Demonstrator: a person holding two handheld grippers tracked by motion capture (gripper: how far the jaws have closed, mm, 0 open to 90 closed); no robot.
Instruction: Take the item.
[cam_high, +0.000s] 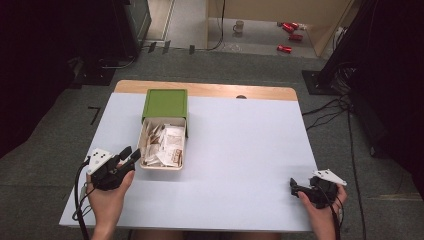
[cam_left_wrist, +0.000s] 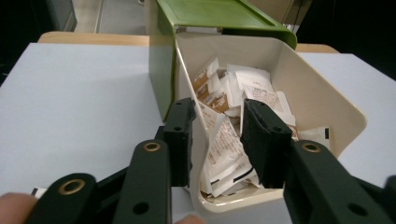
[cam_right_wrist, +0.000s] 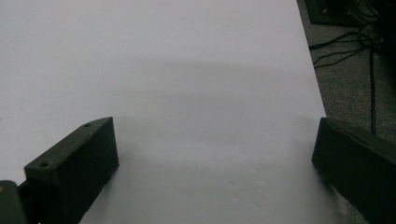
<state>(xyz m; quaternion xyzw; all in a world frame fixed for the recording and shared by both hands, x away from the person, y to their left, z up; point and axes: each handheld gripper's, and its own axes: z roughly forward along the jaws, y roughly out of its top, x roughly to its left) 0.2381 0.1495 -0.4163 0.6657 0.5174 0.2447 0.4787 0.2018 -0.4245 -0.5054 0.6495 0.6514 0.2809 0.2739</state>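
The left gripper (cam_high: 129, 155) sits near the surface's (cam_high: 240, 150) left edge, right at the near left corner of the cream drawer (cam_high: 145, 165), and in the left gripper view its jaws straddle that drawer's left wall: one jaw outside, the other inside among the packets. The jaws stand partly apart there; I cannot tell whether the pads actually press the wall. The drawer is pulled out toward the person from a green box (cam_high: 165, 104) that stands close to the far edge of the surface, left of centre. It is heaped with small white and brown paper sachets (cam_high: 165, 142), lying every which way. Over at the near right corner the right gripper (cam_high: 293, 185) rests low on the surface in the person's hand, jaws spread wide with nothing between them, just bare pale surface in its own view.
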